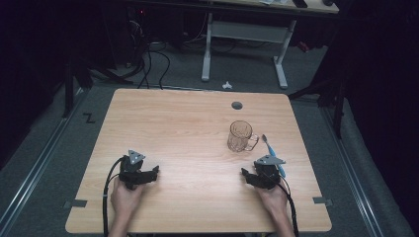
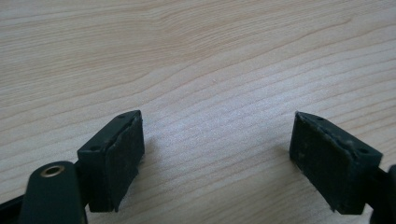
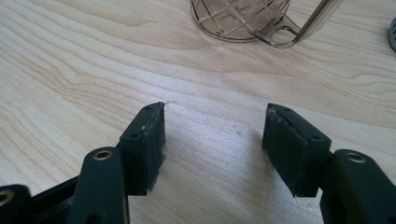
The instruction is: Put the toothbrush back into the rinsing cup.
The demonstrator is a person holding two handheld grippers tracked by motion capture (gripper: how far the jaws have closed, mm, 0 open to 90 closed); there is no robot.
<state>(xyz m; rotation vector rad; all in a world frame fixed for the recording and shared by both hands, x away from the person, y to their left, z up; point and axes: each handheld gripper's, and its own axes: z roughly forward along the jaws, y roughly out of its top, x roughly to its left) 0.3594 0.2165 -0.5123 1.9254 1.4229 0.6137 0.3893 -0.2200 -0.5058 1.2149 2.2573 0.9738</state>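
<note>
A clear amber glass mug [image 1: 241,136] stands upright on the right half of the wooden table [image 1: 188,123], handle to the right. Just right of it lies a blue toothbrush [image 1: 273,151]. My right gripper [image 1: 262,171] rests on the table a short way in front of the mug, open and holding nothing. In the right gripper view the mug's base [image 3: 243,18] stands beyond the parted jaws [image 3: 215,114]. My left gripper [image 1: 140,168] rests at the front left, open over bare wood [image 2: 217,123].
A round grey cable hole [image 1: 237,105] sits near the table's far edge. Beyond the table stands a white-legged desk [image 1: 244,47], with cables on the dark floor. The person's hands come in at the front edge.
</note>
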